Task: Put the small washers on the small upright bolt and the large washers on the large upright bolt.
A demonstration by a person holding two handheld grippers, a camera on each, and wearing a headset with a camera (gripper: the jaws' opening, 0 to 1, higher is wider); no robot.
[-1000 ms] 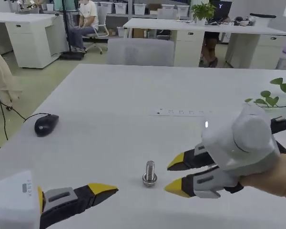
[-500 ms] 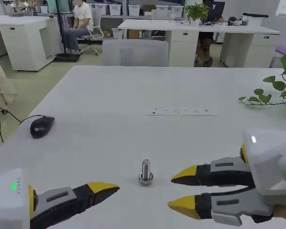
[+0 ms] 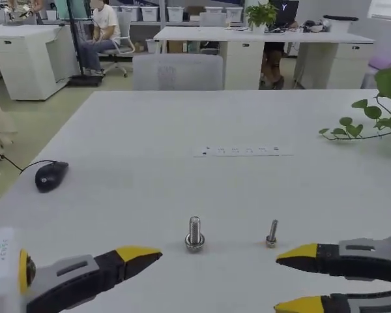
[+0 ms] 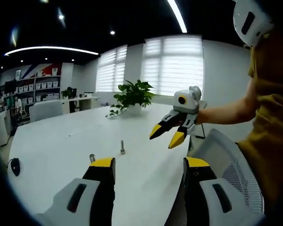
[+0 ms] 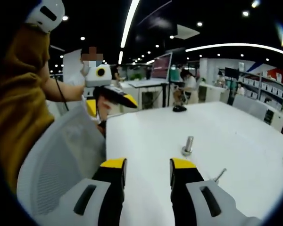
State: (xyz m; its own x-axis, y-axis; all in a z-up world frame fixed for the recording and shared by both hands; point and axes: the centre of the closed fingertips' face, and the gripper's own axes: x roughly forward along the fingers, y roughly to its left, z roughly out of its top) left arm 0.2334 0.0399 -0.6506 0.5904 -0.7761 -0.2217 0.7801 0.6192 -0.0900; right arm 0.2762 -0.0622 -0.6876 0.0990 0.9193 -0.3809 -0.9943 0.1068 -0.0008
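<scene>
The white bench (image 3: 182,143) runs wide across the head view, with both bolts standing near its front edge. The left tongs (image 3: 142,255) come in from the lower left. The left gripper view shows their jaws spread, and also catches the right tongs (image 4: 167,136) from the side, held above the bench edge. The right tongs enter the head view from the lower right, their yellow-tipped jaws spread apart. A dark mouse (image 3: 51,176) lies well off to the left. The large bolt (image 3: 195,234) stands between the two tongs with its long axis vertical, head down on the bench and threaded shank pointing up. The small bolt (image 3: 272,233) stands the same way to its right, near the right tongs' upper jaw but not touching it. In the right gripper view the large bolt sits ahead of the jaws and the small bolt off to one side.
</scene>
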